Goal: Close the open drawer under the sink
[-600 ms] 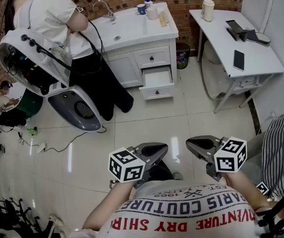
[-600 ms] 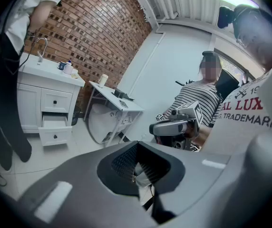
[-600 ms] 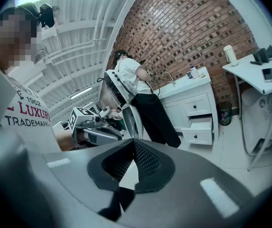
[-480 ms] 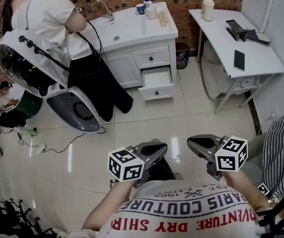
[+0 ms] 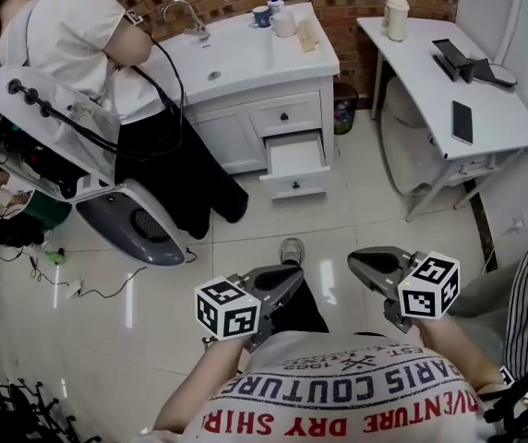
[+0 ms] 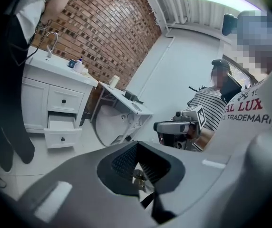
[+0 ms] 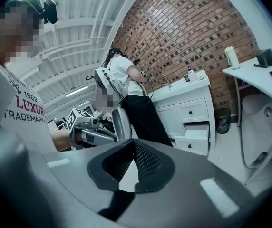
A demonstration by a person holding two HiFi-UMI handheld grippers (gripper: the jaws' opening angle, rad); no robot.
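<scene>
1. Head view: the open drawer (image 5: 294, 166) sticks out of the white sink cabinet (image 5: 236, 137), well apart from both your grippers, across the floor tiles.
2. Your left gripper (image 5: 290, 277) has its jaws pressed together, holding nothing; the drawer is almost straight ahead.
3. Your right gripper (image 5: 356, 264) is also closed and empty; the drawer is ahead-left.
4. A person (image 5: 79, 35) stands at the cabinet's left.

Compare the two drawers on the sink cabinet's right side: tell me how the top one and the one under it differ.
The top drawer is shut, flush with the cabinet front; the lower drawer is pulled out. The top drawer shows only its face, while the lower drawer's white inside is visible from above. Both are white, each with one small dark knob.
</scene>
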